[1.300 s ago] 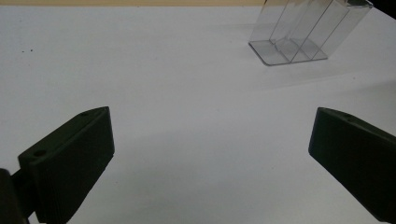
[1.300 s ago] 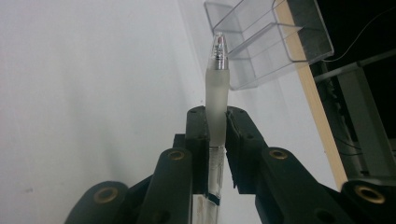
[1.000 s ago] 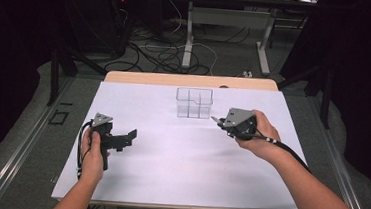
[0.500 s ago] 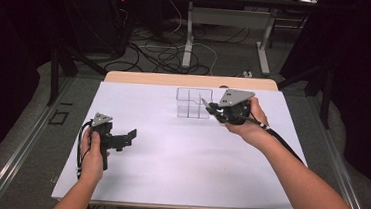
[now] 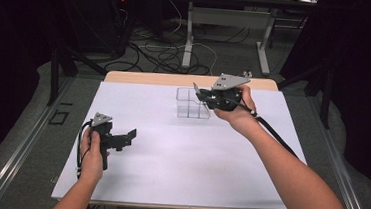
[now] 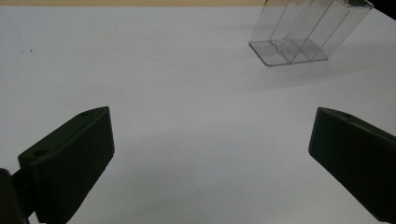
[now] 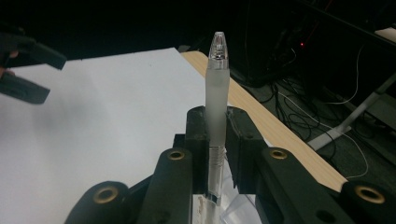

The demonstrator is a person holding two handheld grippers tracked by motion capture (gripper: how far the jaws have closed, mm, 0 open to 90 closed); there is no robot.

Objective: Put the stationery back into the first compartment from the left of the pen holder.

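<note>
A white sheet point(image 5: 179, 159) covers the wooden table point(image 5: 145, 77), its far edge left bare; beyond it, tangled cables point(image 5: 157, 52) sprawl over grey floor point(image 5: 227, 57) around a white desk frame point(image 5: 188, 39).

This is looking like a lab or test room rather than a home or a shop. A wooden table point(image 5: 190, 80) is standing in the middle, its top covered by a plain white sheet point(image 5: 179, 154), with dark surroundings closing in on both sides. Behind it, loose cables point(image 5: 158, 47) are trailing in tangles across a grey floor point(image 5: 35, 138), running past the metal legs of another desk point(image 5: 189, 34). A small red indicator light point(image 5: 123, 0) is glowing on dark equipment at the back. Black stand legs point(image 5: 58, 69) are bracing on either side of the table, as a recording rig would.
</note>
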